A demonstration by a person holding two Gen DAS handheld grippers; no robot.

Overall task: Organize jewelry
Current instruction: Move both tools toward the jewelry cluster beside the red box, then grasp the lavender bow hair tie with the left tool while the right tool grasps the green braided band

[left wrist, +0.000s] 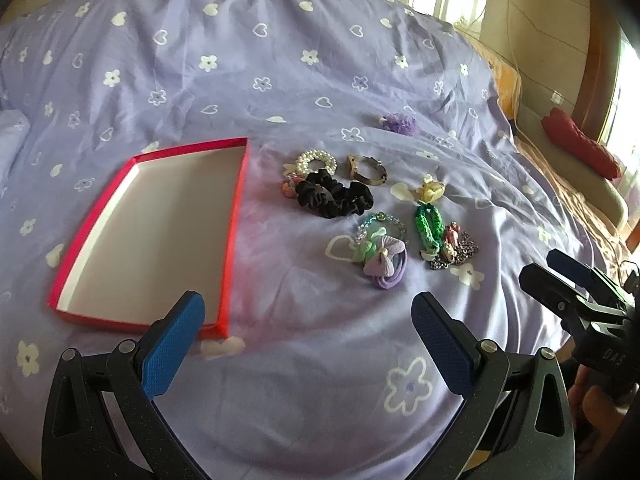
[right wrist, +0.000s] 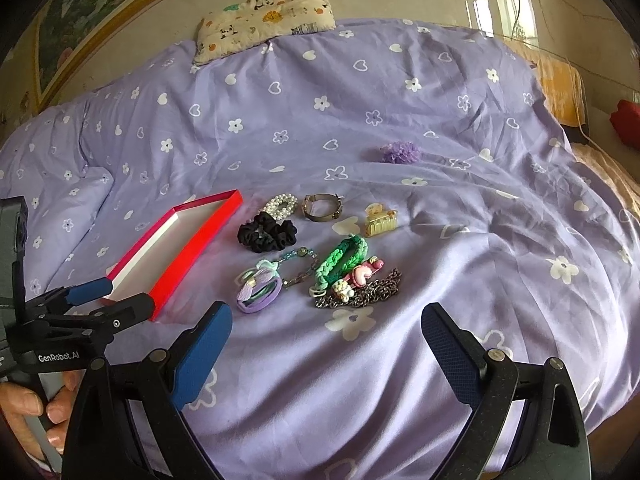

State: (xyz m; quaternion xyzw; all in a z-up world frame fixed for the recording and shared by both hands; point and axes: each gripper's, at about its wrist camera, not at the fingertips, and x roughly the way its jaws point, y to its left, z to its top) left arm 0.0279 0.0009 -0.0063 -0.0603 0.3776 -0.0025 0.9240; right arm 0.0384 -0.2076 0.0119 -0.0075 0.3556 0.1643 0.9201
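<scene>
A bed covered by a lilac duvet point(right wrist: 400, 120) printed with white flowers and hearts fills both views, with a cartoon-print pillow point(right wrist: 266, 18) at its far end against the wall. On the left lies a shallow red box point(left wrist: 234, 236) with a white inside, holding nothing. Just right of it the jewelry and hair pieces are spread in a loose cluster on the cover: a pearl bracelet point(left wrist: 316, 160) at the far left of the group, touching a black scrunchie point(left wrist: 334, 196) just nearer; a metal bangle point(left wrist: 368, 168) standing on edge to the right of the pearls; a yellow hair claw point(right wrist: 381, 220) further right; a green braided band point(right wrist: 342, 262) nearer the middle; a beaded bracelet point(right wrist: 300, 258) to its left, running down to a purple hair tie with a bow point(left wrist: 384, 264) at the near left of the cluster. A pink charm point(right wrist: 362, 274) and a dark metal chain point(right wrist: 376, 292) lie bunched against the near end of the green band. Well apart, farther up the bed, sits a purple pompom point(right wrist: 400, 153). The left gripper point(left wrist: 308, 332) hovers above the cover near the box's near right corner, its blue pads spread wide with nothing between them. The right gripper point(right wrist: 326, 344) hangs just short of the cluster, its fingers likewise wide apart and holding nothing.
</scene>
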